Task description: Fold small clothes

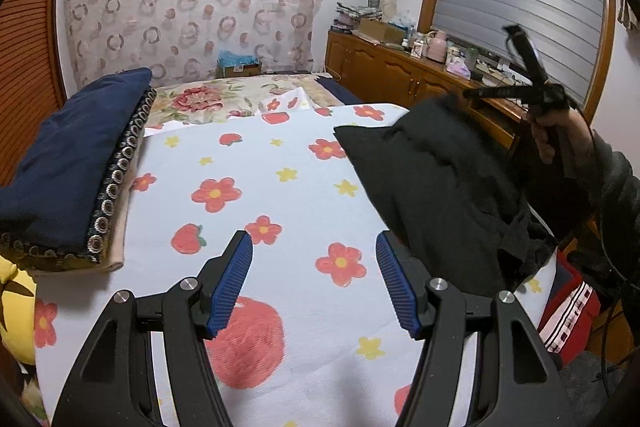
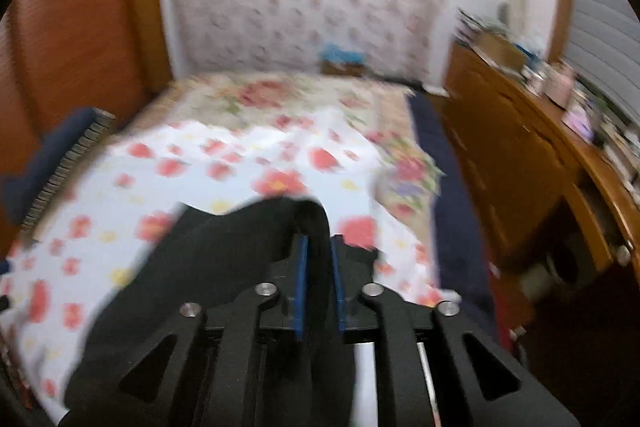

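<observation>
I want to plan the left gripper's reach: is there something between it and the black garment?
Nothing visible stands between. The left gripper is open above bare flowered sheet, and the black garment hangs to its right, held by the right gripper. The folded navy blanket lies on the opposite side.

One black garment [image 1: 432,183] is counted at the right. One flowered sheet [image 1: 280,155] is spread on the bed, and one stack of folded navy bedding [image 1: 68,163] is seen at the left. Two grippers are counted: the left gripper [image 1: 314,283] and the right gripper [image 2: 319,279].
</observation>
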